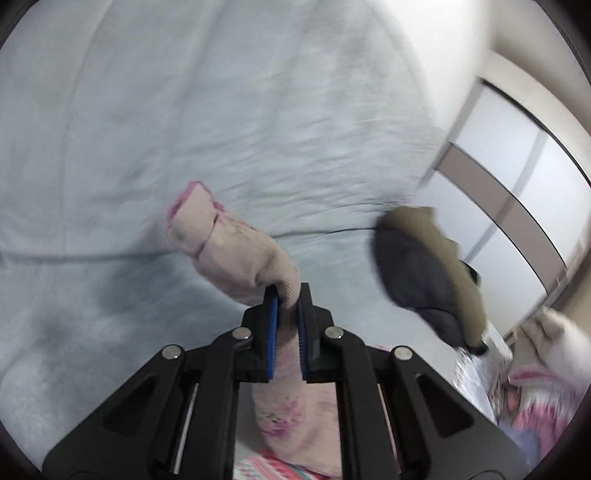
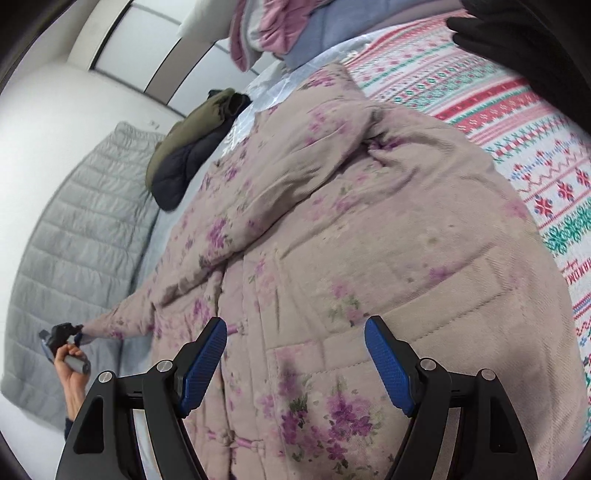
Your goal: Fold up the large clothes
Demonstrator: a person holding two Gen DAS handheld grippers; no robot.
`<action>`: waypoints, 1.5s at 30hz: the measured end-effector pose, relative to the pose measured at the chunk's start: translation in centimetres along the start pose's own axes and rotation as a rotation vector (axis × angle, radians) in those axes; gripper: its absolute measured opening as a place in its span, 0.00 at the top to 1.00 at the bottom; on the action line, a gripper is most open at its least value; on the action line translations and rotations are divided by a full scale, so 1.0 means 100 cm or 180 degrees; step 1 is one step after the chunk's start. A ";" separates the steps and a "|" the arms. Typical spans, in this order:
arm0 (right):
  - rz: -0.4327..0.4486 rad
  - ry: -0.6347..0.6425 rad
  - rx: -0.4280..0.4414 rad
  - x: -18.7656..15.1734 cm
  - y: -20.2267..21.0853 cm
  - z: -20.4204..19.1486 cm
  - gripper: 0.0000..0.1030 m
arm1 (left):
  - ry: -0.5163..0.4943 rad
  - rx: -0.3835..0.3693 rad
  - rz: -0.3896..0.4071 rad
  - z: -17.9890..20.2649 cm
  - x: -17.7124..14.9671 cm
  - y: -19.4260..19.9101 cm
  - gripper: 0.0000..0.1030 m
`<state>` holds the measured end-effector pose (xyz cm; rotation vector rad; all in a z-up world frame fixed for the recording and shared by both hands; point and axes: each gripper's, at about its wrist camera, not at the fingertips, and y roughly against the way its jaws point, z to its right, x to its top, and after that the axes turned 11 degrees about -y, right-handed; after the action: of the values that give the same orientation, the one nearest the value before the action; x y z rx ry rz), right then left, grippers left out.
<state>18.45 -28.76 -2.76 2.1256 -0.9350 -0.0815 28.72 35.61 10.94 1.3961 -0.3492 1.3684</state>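
A large pink padded jacket with purple flowers [image 2: 332, 240] lies spread on the bed. My left gripper [image 1: 288, 295] is shut on the jacket's sleeve [image 1: 236, 254], whose cuff hangs past the fingers, out over the grey quilt [image 1: 184, 110]. In the right wrist view the left gripper [image 2: 75, 334] shows at the far left, holding the sleeve end pulled out sideways. My right gripper [image 2: 295, 332] is open and empty, hovering just above the jacket's front near its lower hem.
An olive and dark navy garment [image 2: 192, 147] [image 1: 424, 273] lies bunched beyond the jacket. A patterned red, green and white bedspread [image 2: 498, 110] lies to the right. Pink and blue clothes [image 2: 280, 33] are piled at the far end. A wardrobe [image 1: 517, 177] stands behind.
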 end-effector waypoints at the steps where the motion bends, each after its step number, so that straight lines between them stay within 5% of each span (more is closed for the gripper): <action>1: 0.0003 -0.0037 0.0017 0.002 0.001 0.002 0.24 | -0.0124 -0.0074 0.0078 0.023 0.001 0.013 0.90; 8: 0.0125 -0.0296 0.0206 0.018 0.024 0.017 0.24 | -0.0968 -0.0922 0.0412 0.191 -0.046 0.106 0.90; 12: 0.0189 -0.0471 0.0256 0.027 0.032 0.029 0.24 | -0.1441 -0.1447 0.0319 0.292 -0.135 0.132 0.90; 16: 0.0246 -0.0633 0.0338 0.038 0.042 0.044 0.24 | -0.2039 -0.1575 0.0090 0.370 -0.244 0.130 0.90; 20: 0.0290 -0.0775 0.0363 0.045 0.051 0.058 0.24 | -0.2598 -0.1412 -0.0516 0.414 -0.344 0.101 0.90; 22: 0.0262 -0.0785 0.0394 0.046 0.054 0.062 0.24 | -0.2732 -0.1292 -0.0613 0.418 -0.372 0.104 0.88; 27: 0.0259 -0.0740 0.0445 0.047 0.060 0.063 0.24 | -0.2713 -0.1513 -0.0872 0.408 -0.360 0.107 0.80; 30: 0.0229 -0.0735 0.0439 0.045 0.057 0.061 0.24 | -0.2786 -0.1866 -0.1190 0.403 -0.356 0.104 0.54; 31: 0.0222 -0.0744 0.0436 0.044 0.056 0.061 0.24 | -0.2779 -0.2021 -0.1275 0.398 -0.357 0.104 0.39; 34: 0.0213 -0.0761 0.0417 0.044 0.056 0.063 0.24 | -0.2782 -0.2323 -0.1401 0.387 -0.357 0.116 0.34; 39: 0.0283 -0.0684 0.0328 0.044 0.059 0.060 0.24 | -0.2754 -0.2118 -0.1500 0.333 -0.338 0.141 0.34; 45: 0.0227 -0.0607 0.0246 0.041 0.052 0.055 0.24 | -0.2173 -0.1461 -0.1570 0.230 -0.291 0.144 0.31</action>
<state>16.40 -37.11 -1.95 2.1813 -1.1407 -0.2184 20.63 -1.61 -0.65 1.3935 -0.6626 0.3483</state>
